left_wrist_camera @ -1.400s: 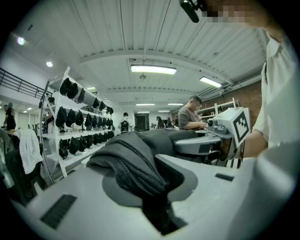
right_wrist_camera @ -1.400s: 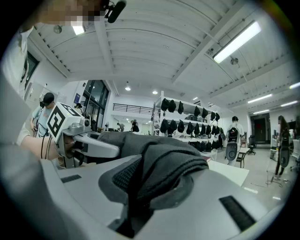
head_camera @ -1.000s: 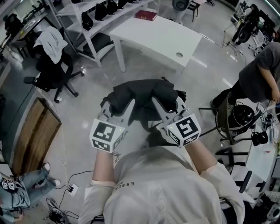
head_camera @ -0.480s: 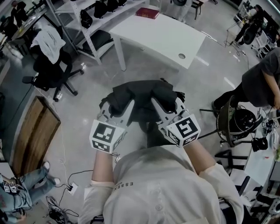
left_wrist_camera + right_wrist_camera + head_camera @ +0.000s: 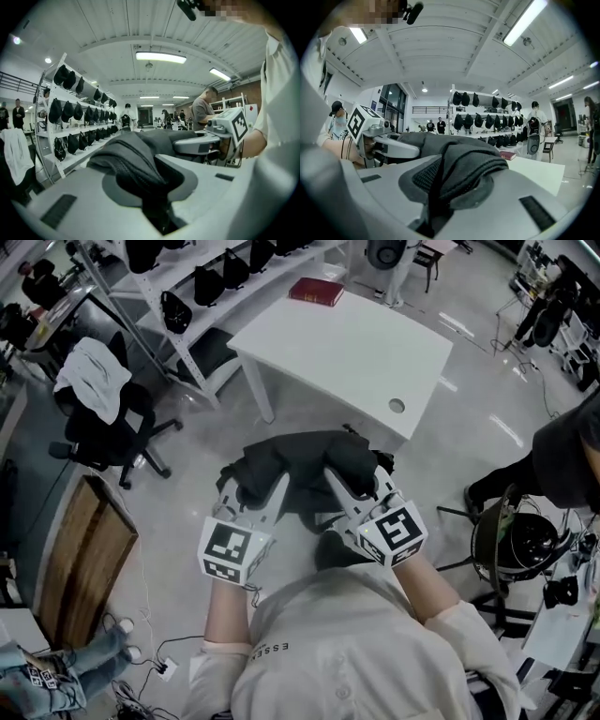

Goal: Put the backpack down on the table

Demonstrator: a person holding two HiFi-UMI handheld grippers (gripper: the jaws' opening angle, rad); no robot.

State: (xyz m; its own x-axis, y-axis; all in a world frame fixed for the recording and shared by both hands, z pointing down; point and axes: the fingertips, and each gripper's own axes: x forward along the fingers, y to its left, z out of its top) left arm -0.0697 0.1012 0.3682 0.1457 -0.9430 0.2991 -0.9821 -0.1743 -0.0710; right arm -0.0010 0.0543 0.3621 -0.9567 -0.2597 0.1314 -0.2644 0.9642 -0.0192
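Both grippers are clamped on the backpack [image 5: 298,465]. Left gripper [image 5: 255,491] pinches a stitched black strap, right gripper [image 5: 354,482] bites a mesh-padded one. Bag's soft, floppy black fabric, held btw them over the glossy floor [image 5: 187,456], at 6 o'clock of the smooth white table [image 5: 356,343], not on it yet.

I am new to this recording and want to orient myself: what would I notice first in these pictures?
A black backpack hangs above the floor at the centre of the head view, clamped by the left hand-held gripper and the right hand-held gripper. Just beyond it stands a white table, with a red book at its far edge.
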